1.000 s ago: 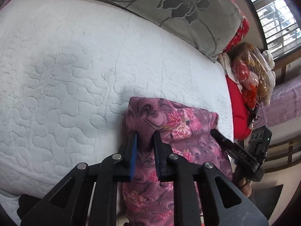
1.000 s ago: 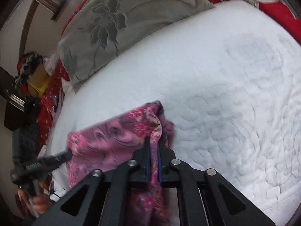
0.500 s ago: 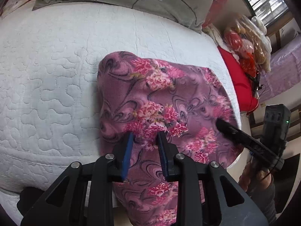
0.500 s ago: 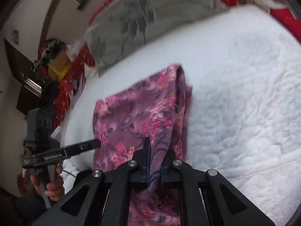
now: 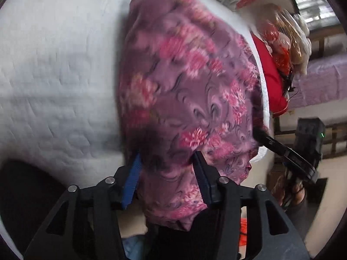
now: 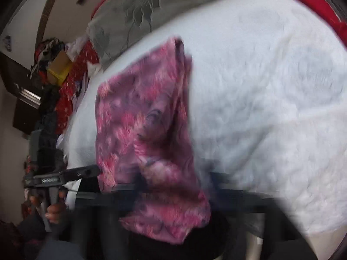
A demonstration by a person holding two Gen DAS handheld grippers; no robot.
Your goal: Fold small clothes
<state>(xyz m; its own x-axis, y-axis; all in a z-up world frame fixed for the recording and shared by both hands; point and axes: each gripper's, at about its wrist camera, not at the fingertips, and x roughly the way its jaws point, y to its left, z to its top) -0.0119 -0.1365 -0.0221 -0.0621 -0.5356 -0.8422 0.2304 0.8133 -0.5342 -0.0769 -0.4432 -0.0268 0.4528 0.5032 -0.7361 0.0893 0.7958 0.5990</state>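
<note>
A purple garment with pink flowers (image 5: 186,82) lies spread on the white quilted bed (image 5: 54,75), its near end hanging over the bed's front edge. My left gripper (image 5: 167,162) is open, its blue-padded fingers apart on either side of the garment's near part. In the right wrist view the garment (image 6: 143,119) lies the same way. My right gripper (image 6: 175,179) is badly blurred; its jaws seem spread apart over the hanging cloth. The right gripper also shows at the garment's right edge in the left wrist view (image 5: 282,149).
A grey flowered pillow (image 6: 141,10) lies at the head of the bed. Red bedding and bagged items (image 5: 282,43) lie beside the bed. Clutter and a yellow box (image 6: 56,69) stand at the far left. The left gripper in a hand (image 6: 54,177) shows left of the garment.
Both grippers have pulled the garment back toward the bed's front edge and spread it out flat. The left jaws have opened wide; the right, shut on cloth before, now looks spread.
</note>
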